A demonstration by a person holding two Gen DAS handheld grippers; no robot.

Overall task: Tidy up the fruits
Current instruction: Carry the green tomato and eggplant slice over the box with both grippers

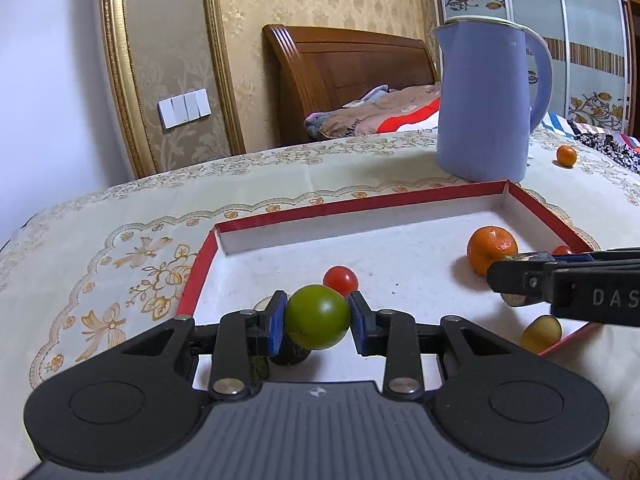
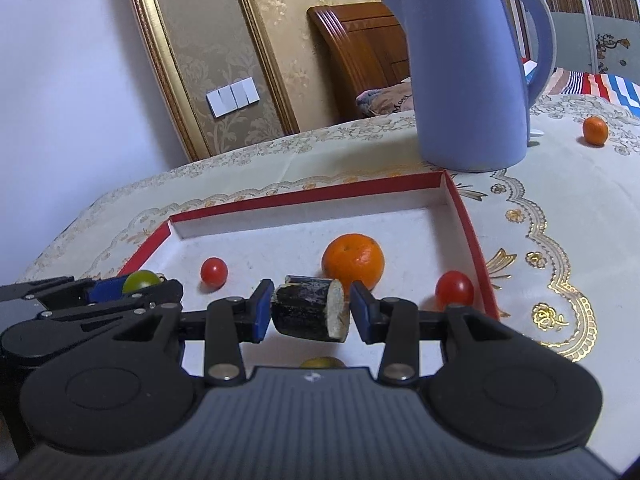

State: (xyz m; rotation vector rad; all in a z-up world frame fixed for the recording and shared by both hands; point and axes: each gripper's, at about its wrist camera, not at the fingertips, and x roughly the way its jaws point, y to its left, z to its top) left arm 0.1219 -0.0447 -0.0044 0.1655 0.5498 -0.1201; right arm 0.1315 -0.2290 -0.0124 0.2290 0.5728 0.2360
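Note:
A red-rimmed white tray (image 1: pixel 420 192) (image 2: pixel 472 240) lies on the table. My left gripper (image 1: pixel 318 318) is shut on a green round fruit (image 1: pixel 318 316) above the tray's near left part; it also shows in the right wrist view (image 2: pixel 141 280). My right gripper (image 2: pixel 307 312) is shut on a dark-skinned cut piece with a pale end (image 2: pixel 310 312), held over the tray. It enters the left wrist view from the right (image 1: pixel 516 280). In the tray lie an orange (image 1: pixel 491 248) (image 2: pixel 353 260), red cherry tomatoes (image 1: pixel 340 279) (image 2: pixel 214 271) (image 2: pixel 454 289) and a yellowish fruit (image 1: pixel 542 332).
A lilac kettle (image 1: pixel 486 100) (image 2: pixel 468 68) stands behind the tray. A small orange (image 1: pixel 566 156) (image 2: pixel 595 130) lies on the cloth right of the kettle. A dark piece (image 1: pixel 290 354) sits under the left gripper. The table edge runs along the back left.

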